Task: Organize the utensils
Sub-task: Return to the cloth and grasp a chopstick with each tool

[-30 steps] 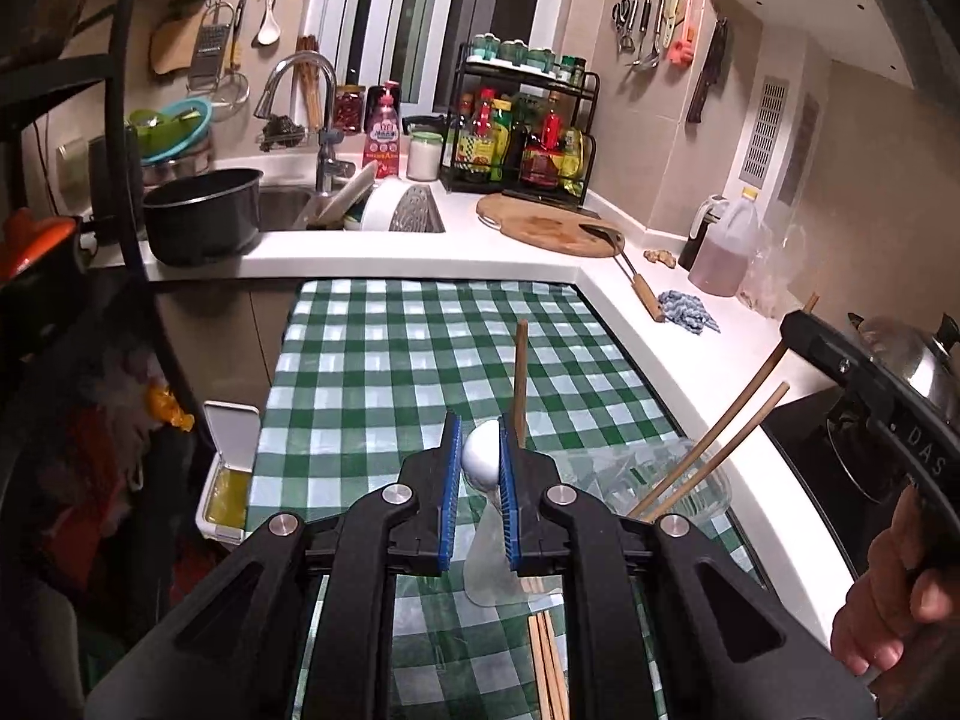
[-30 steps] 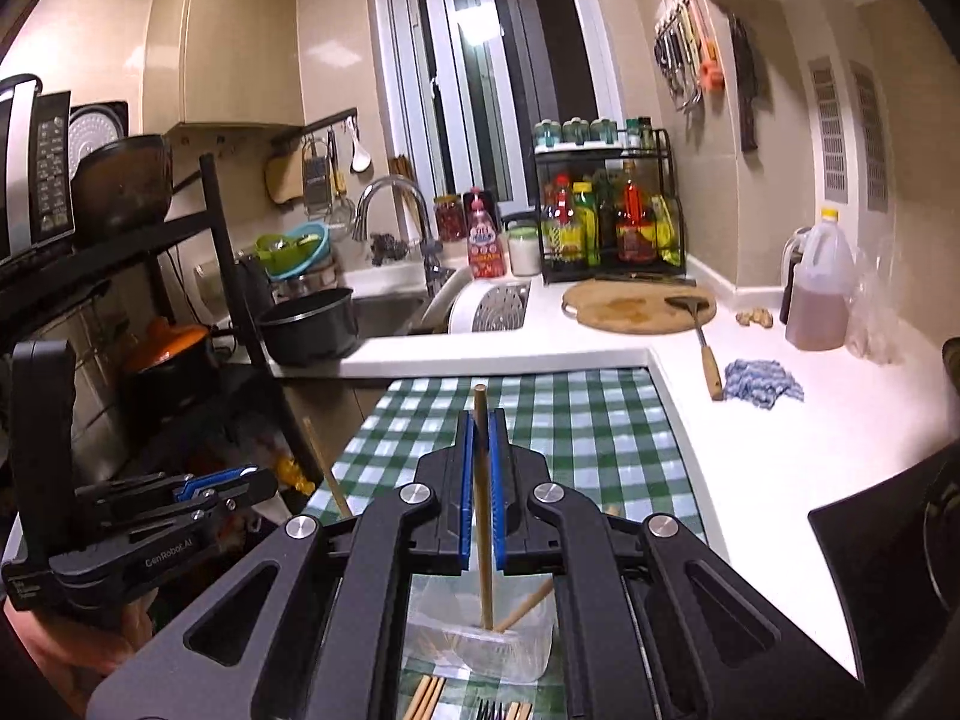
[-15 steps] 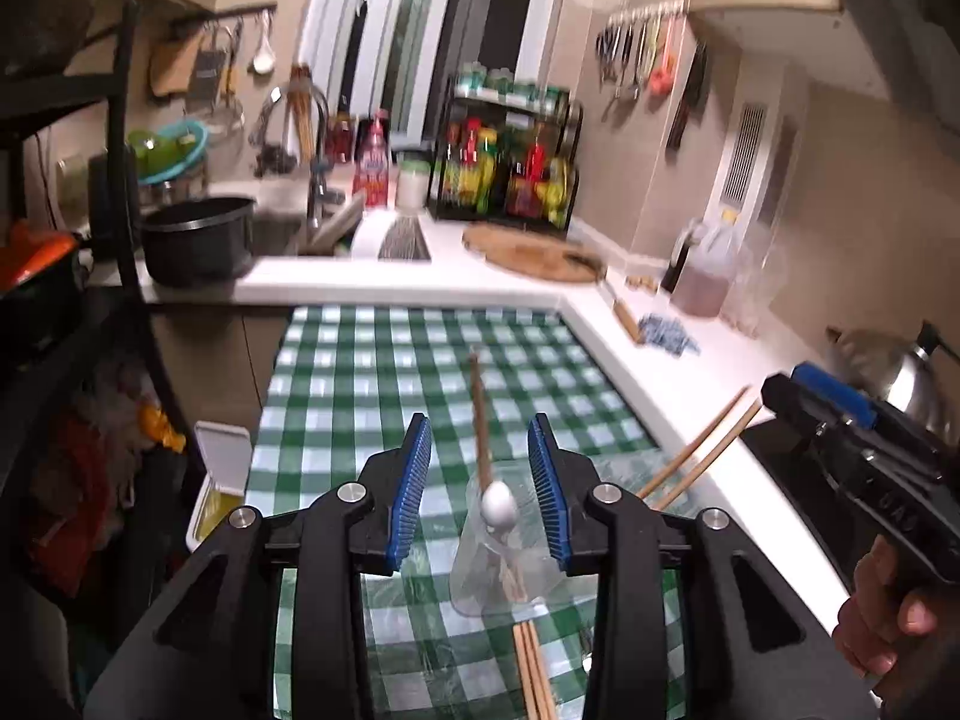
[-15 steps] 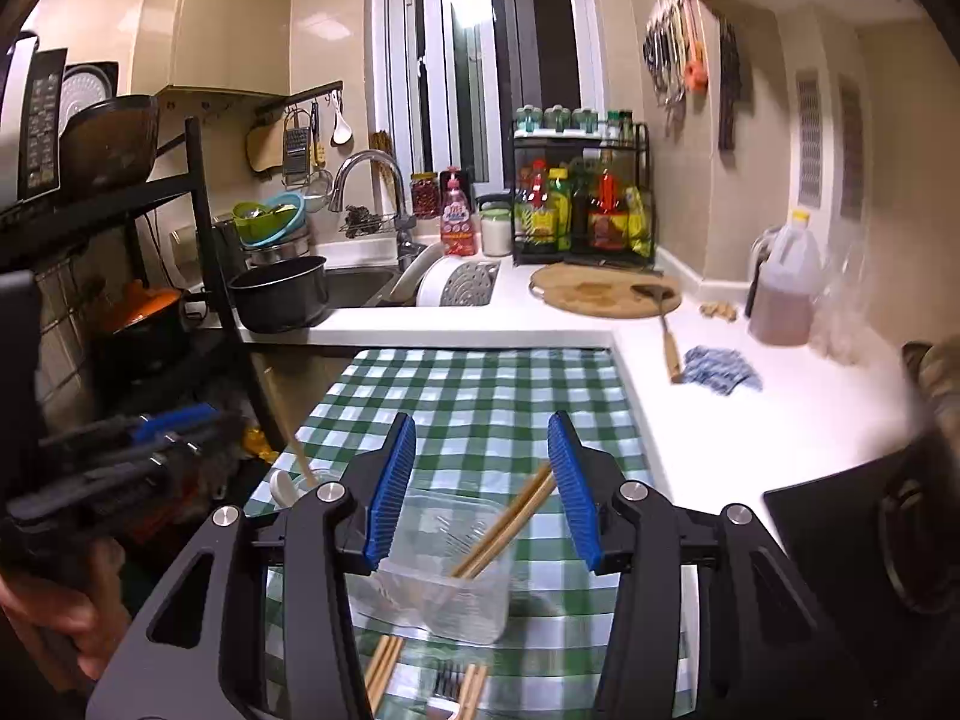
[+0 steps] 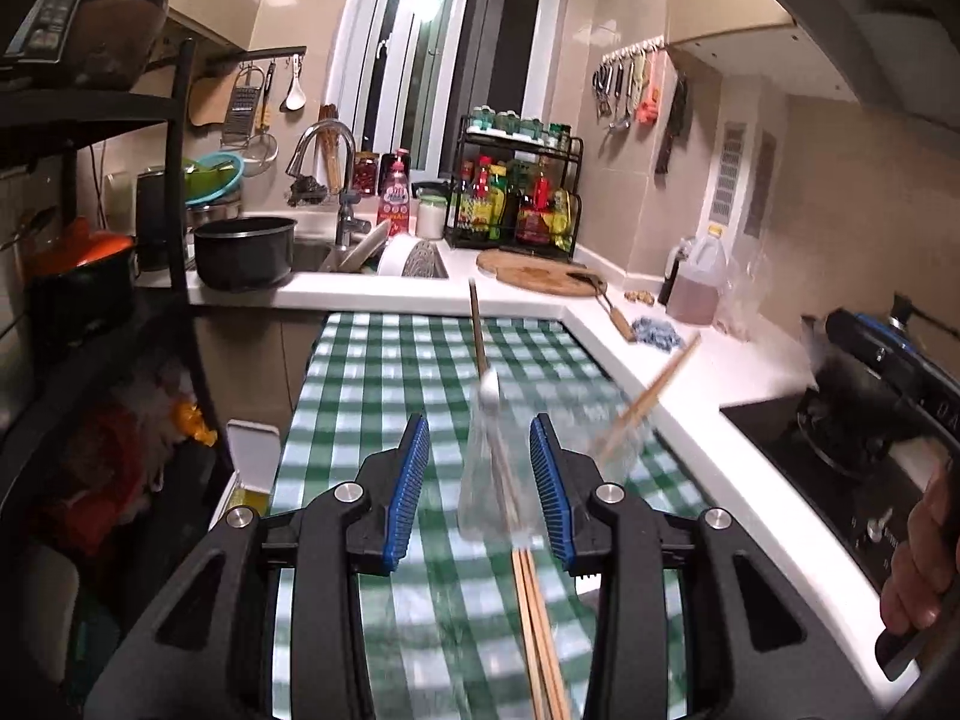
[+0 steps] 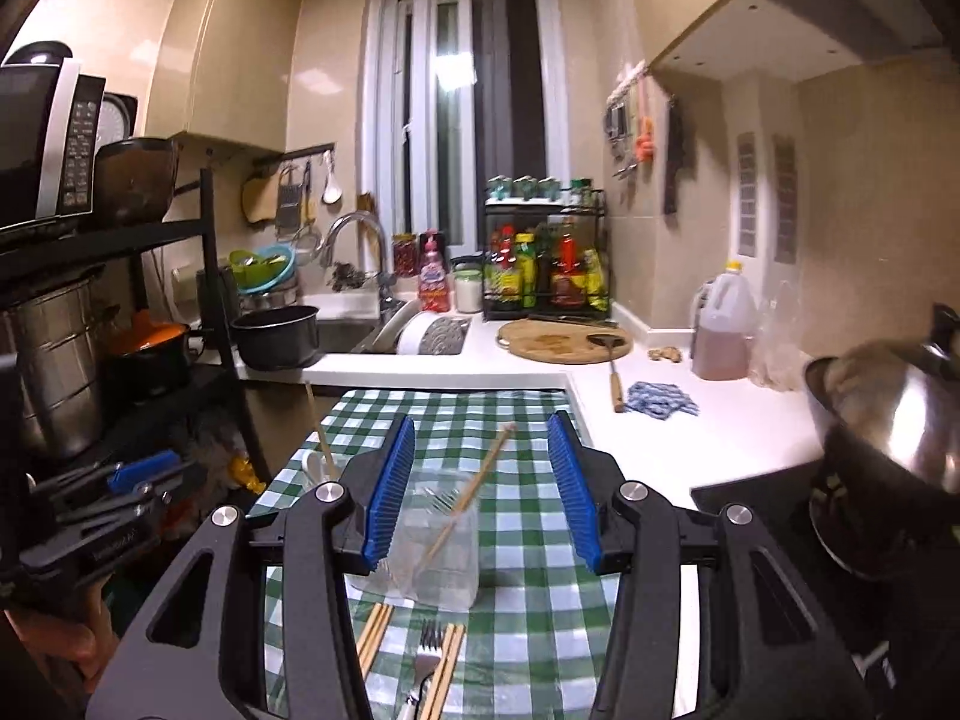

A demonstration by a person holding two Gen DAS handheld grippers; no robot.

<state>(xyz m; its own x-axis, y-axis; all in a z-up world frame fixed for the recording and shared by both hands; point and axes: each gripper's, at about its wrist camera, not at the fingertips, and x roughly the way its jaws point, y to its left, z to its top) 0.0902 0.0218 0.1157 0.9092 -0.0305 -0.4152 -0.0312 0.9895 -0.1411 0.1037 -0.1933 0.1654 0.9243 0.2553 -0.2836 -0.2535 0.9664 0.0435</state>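
Observation:
A clear plastic cup (image 5: 487, 483) stands on the green checked cloth (image 5: 390, 372) and holds a white spoon (image 5: 489, 387) and a wooden chopstick (image 5: 477, 318). A second clear container (image 6: 441, 546) holds leaning chopsticks (image 6: 474, 489) and a fork. My left gripper (image 5: 479, 474) is open and empty, its jaws either side of the cup. My right gripper (image 6: 480, 492) is open and empty above the second container. Loose chopsticks (image 5: 537, 630) and a fork (image 6: 427, 654) lie on the cloth near me.
A white counter (image 6: 690, 420) runs along the right with a blue rag (image 6: 660, 399), an oil jug (image 6: 723, 330) and a cutting board (image 6: 564, 339). A stove with a steel wok (image 6: 888, 420) is at the right. A black shelf rack (image 6: 204, 324) stands at the left.
Both grippers opened, the left letting go of the white spoon and the right of a chopstick. Both drew back from the containers, and the jaws stand wider than half a second ago.

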